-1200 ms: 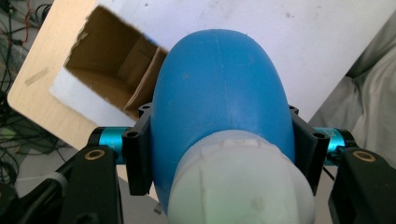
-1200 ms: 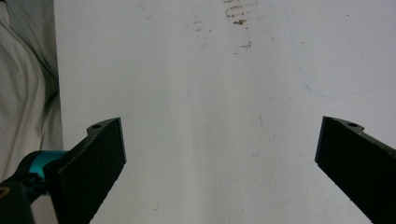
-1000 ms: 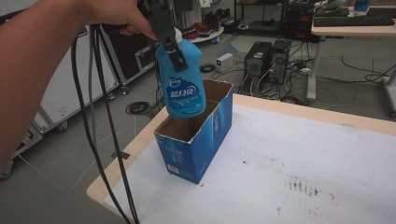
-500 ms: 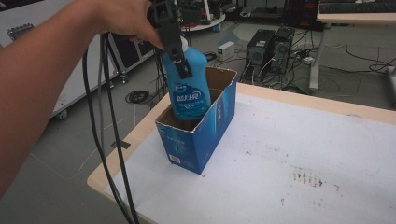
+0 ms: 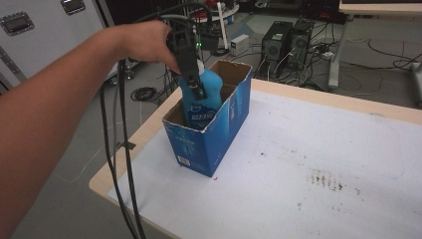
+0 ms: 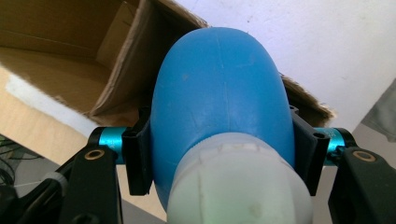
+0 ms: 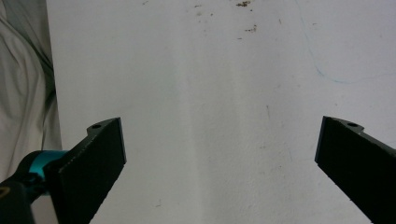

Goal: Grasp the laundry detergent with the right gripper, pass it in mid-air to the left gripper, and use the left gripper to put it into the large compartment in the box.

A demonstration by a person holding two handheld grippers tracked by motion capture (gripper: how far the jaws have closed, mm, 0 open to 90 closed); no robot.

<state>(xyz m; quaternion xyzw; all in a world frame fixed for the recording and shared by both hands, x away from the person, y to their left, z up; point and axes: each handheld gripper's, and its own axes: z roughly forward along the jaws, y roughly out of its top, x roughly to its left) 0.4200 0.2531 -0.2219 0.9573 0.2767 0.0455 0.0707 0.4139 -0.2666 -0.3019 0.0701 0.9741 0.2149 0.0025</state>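
Note:
A blue plastic bottle (image 5: 201, 102) with a white cap and a printed label stands upright, its lower half inside an open blue cardboard box (image 5: 214, 137) at the table's left edge. My left gripper (image 5: 191, 74) is shut on the bottle's upper body, pointing down from above. In the left gripper view the black pads (image 6: 138, 156) press both sides of the blue bottle (image 6: 219, 102) above its white cap (image 6: 238, 186), with the box's brown inside (image 6: 56, 70) below. My right gripper (image 7: 219, 163) hovers open over the bare white table cover (image 7: 210, 70), nothing between its jaws.
The white, stained table cover (image 5: 318, 164) spreads right of the box. Black cables (image 5: 117, 164) hang from the left gripper past the table's left corner. Computer towers (image 5: 283, 45), cabling and a metal case (image 5: 45, 35) stand on the floor beyond.
The left gripper has come down with the bottle, which has sunk from above the box opening into the box. The grip is unchanged.

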